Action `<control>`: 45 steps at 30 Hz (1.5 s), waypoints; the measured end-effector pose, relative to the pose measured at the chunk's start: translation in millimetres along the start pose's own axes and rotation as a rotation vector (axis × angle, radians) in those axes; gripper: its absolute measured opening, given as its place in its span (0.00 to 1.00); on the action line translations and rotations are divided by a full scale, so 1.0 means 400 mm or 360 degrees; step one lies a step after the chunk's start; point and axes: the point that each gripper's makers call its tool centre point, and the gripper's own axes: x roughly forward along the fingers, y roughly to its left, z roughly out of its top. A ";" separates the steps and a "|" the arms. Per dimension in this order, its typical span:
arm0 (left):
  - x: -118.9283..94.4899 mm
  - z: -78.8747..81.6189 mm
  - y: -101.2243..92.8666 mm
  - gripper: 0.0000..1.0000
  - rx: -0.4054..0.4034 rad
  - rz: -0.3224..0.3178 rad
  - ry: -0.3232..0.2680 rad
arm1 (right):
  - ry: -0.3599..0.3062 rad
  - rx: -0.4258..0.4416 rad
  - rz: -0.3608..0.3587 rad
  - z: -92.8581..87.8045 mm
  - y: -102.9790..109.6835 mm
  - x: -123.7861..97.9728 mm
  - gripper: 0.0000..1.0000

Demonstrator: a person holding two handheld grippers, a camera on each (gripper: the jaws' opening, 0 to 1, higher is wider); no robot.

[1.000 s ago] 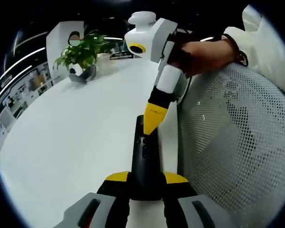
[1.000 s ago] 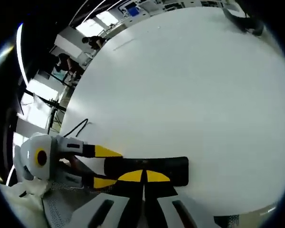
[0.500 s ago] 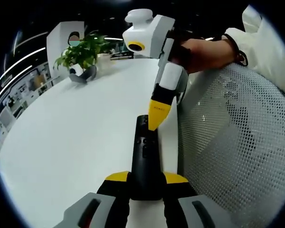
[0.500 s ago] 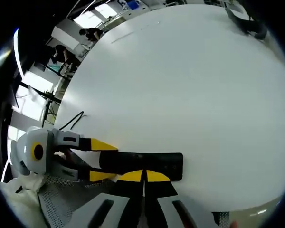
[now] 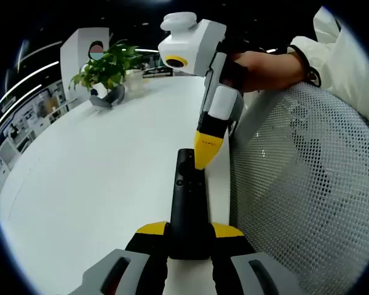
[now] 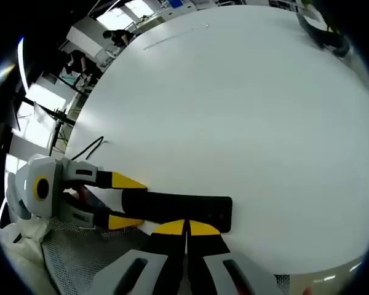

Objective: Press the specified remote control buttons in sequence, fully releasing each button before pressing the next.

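While our left gripper (image 5: 189, 236) clamps the remote (image 5: 188, 203) steady, we should lift the clenched right gripper (image 5: 204, 158) fully clear before pressing again.

The remote control (image 5: 187, 209) was black. Both the left gripper (image 5: 189, 236) and the right gripper (image 5: 205, 150) had yellow tips, black sections behind them, and white bodies. The table (image 5: 98, 178) was plain white. The chair back (image 5: 307, 184) was white mesh with a dotted hole pattern. The plant (image 5: 104, 67) was green; the sleeve (image 5: 341, 49) was white.
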 end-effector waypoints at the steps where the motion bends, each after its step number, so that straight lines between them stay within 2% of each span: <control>1: 0.000 0.000 0.000 0.25 0.0000 0.0000 0.0000 | 0.0001 0.0002 0.0001 0.001 -0.003 0.000 0.00; 8: 0.001 0.001 0.001 0.25 0.0007 0.0001 0.0000 | -0.0025 -0.0044 -0.0021 0.008 -0.007 0.001 0.00; 16: 0.003 0.001 0.001 0.25 0.0008 0.0003 0.0001 | -0.0022 0.0050 0.0019 0.009 -0.007 -0.001 0.00; 22: 0.002 0.002 -0.003 0.25 0.0002 0.0003 0.0007 | -0.0085 -0.0009 0.0021 0.023 0.006 -0.006 0.00; 31: 0.005 0.002 -0.021 0.25 0.0036 -0.0037 0.0009 | -0.0070 -0.0080 -0.0020 0.018 0.003 0.003 0.00; 45: 0.003 0.003 -0.020 0.25 0.0036 -0.0036 0.0001 | -0.0067 -0.0050 -0.0015 0.015 0.001 0.001 0.00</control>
